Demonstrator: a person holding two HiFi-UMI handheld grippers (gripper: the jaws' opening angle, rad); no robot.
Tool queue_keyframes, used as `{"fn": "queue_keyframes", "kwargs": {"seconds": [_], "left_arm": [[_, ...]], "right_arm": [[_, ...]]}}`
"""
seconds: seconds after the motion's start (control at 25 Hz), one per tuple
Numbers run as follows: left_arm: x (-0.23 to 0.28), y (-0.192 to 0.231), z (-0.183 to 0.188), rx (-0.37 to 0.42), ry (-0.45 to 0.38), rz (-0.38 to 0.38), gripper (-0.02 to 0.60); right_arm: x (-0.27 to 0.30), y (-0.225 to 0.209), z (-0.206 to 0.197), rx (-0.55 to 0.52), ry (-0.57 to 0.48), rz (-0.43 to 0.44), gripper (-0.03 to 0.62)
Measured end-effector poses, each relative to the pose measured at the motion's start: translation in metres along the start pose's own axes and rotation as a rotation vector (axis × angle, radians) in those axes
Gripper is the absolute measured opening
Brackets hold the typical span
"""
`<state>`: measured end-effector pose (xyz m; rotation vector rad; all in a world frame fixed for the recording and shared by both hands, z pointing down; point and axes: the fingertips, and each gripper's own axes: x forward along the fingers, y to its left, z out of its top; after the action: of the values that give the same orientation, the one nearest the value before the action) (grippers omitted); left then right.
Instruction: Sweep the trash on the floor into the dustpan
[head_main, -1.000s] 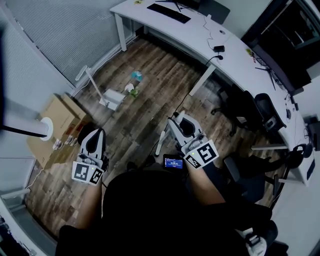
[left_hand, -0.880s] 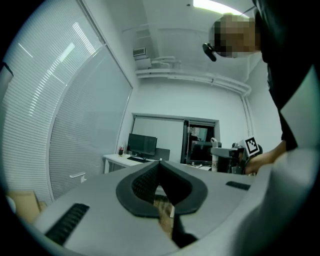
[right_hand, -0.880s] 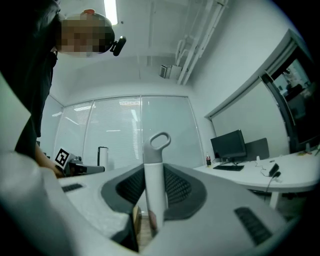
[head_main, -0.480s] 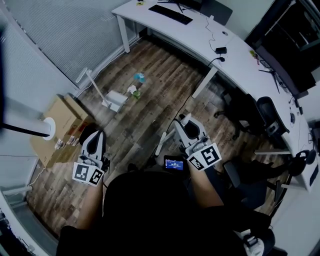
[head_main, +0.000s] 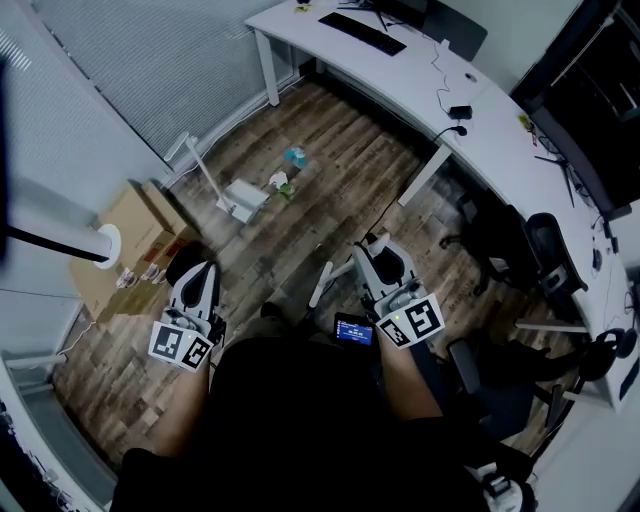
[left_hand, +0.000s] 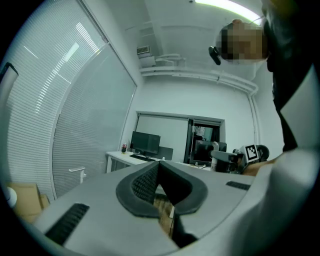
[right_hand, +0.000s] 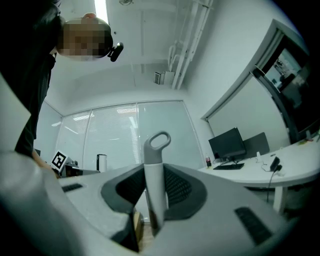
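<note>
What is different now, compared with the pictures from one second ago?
Only the head view shifted: dustpan, trash and desk sit further right in the picture. Unchanged: right gripper stays shut on the broom handle, left gripper shut and empty.

Wood floor (head_main: 335, 165), curved white desk (head_main: 405, 72)

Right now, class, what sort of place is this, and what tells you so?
Most likely an office: a long white desk carrying a keyboard, black swivel chairs beside it, and a monitor on the desk.
</note>
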<state>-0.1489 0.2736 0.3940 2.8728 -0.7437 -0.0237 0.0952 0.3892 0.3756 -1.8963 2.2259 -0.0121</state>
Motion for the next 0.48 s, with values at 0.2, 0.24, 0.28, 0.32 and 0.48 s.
{"fn": "queue_keyframes", "kwargs": {"seconds": [0.2,0.24,0.28,0.32,0.48], "left_arm": [[0.003,0.007,0.000,0.005,0.024,-0.002,-0.005],[0.004,0.009,0.000,0.004,0.031,-0.005,-0.005],[0.006,0.011,0.000,0.003,0.036,-0.010,-0.005],[0.008,0.012,-0.001,0.002,0.039,-0.016,-0.005],[0.020,0.020,-0.006,-0.010,0.042,-0.037,-0.005]], "right_arm": [[0.008,-0.005,-0.005,0.020,-0.001,0.004,0.098],[0.010,-0.005,-0.005,0.022,0.000,0.003,0.100],[0.011,-0.005,-0.006,0.024,0.000,0.002,0.100],[0.012,-0.006,-0.006,0.026,0.000,0.001,0.100],[0.015,-0.014,-0.013,0.036,0.004,-0.018,0.100]]}}
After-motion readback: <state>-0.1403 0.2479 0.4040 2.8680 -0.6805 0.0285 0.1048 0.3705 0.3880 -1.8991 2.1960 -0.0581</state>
